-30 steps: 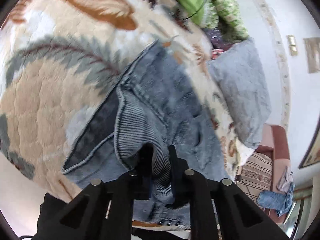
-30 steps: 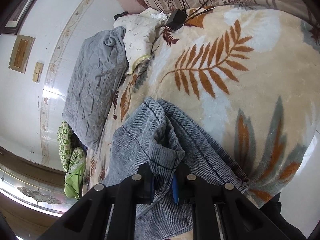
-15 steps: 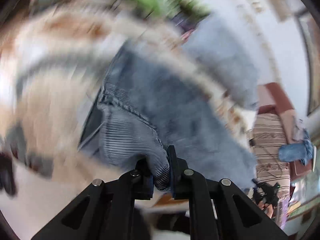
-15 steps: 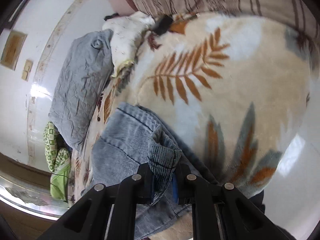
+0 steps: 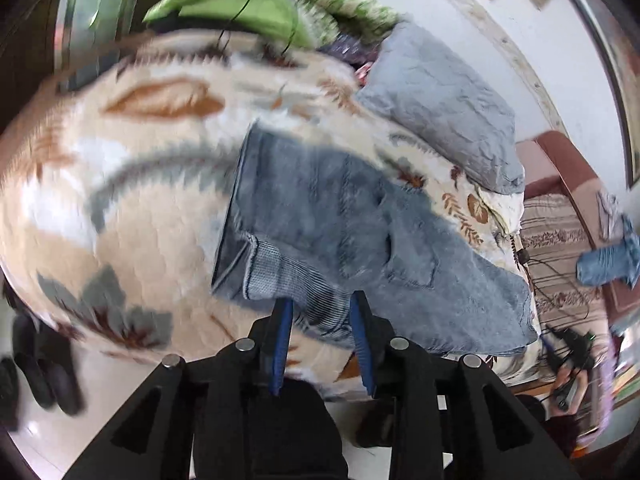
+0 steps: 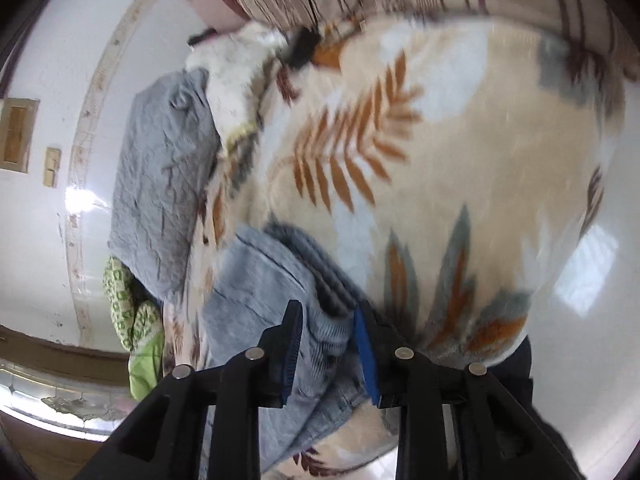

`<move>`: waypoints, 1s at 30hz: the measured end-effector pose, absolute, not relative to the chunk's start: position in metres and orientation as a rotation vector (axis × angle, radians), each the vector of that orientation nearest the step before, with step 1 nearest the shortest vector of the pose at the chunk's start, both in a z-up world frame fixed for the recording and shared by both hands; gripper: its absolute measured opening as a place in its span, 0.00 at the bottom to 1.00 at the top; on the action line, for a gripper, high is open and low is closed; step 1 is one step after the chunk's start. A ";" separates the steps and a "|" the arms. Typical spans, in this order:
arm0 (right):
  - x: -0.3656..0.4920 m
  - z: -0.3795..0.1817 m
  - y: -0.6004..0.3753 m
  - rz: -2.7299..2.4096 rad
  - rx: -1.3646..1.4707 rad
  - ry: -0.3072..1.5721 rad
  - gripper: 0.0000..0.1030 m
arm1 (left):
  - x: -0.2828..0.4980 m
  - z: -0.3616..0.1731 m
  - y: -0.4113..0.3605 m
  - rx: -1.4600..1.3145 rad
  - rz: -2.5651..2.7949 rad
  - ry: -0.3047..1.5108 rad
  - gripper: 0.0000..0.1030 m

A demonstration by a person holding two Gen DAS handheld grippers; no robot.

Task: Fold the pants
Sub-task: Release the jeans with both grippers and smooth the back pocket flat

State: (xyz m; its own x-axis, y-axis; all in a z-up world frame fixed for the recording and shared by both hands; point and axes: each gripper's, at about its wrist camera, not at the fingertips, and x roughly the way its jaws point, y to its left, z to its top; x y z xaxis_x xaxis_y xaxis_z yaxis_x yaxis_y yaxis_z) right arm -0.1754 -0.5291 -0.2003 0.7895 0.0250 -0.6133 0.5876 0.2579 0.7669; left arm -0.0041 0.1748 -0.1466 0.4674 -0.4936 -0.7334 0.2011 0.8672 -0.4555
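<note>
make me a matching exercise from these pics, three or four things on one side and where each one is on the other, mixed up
Things:
1. blue denim pants
2. grey quilted pillow
3. bright green cloth
4. cream leaf-print blanket

Places:
A. spread over the bed, under everything else
B. at the far edge of the bed, a thin black cable crossing it
C. lying folded on the blanket, right ahead of both grippers
D. beside the white wall, past the pants

Pairs: 1-C, 2-D, 3-B, 4-A

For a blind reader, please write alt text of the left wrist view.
The left gripper is opening over folded blue jeans lying on a leaf-patterned blanket; denim sits between its jaws. A grey pillow lies beyond.
</note>
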 end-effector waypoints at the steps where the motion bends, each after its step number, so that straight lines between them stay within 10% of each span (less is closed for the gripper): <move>1: -0.174 -0.189 -0.530 -0.436 1.225 0.545 0.30 | -0.004 -0.137 0.169 -0.313 -0.445 0.966 0.29; 12: -0.059 -0.167 -0.530 -0.309 0.970 0.644 0.31 | 0.030 -0.134 0.048 -0.249 -0.689 0.879 0.39; 16: -0.046 -0.184 -0.545 -0.272 1.012 0.657 0.59 | 0.042 -0.189 0.012 -0.235 -0.716 1.054 0.40; 25: -0.017 -0.205 -0.542 -0.168 0.980 0.747 0.61 | 0.028 -0.220 0.018 -0.175 -0.711 1.081 0.39; 28: -0.018 -0.202 -0.529 -0.135 0.909 0.772 0.17 | 0.026 -0.219 0.018 -0.166 -0.705 1.076 0.39; 30: -0.029 -0.201 -0.520 -0.149 0.899 0.793 0.09 | 0.023 -0.219 0.022 -0.170 -0.706 1.077 0.39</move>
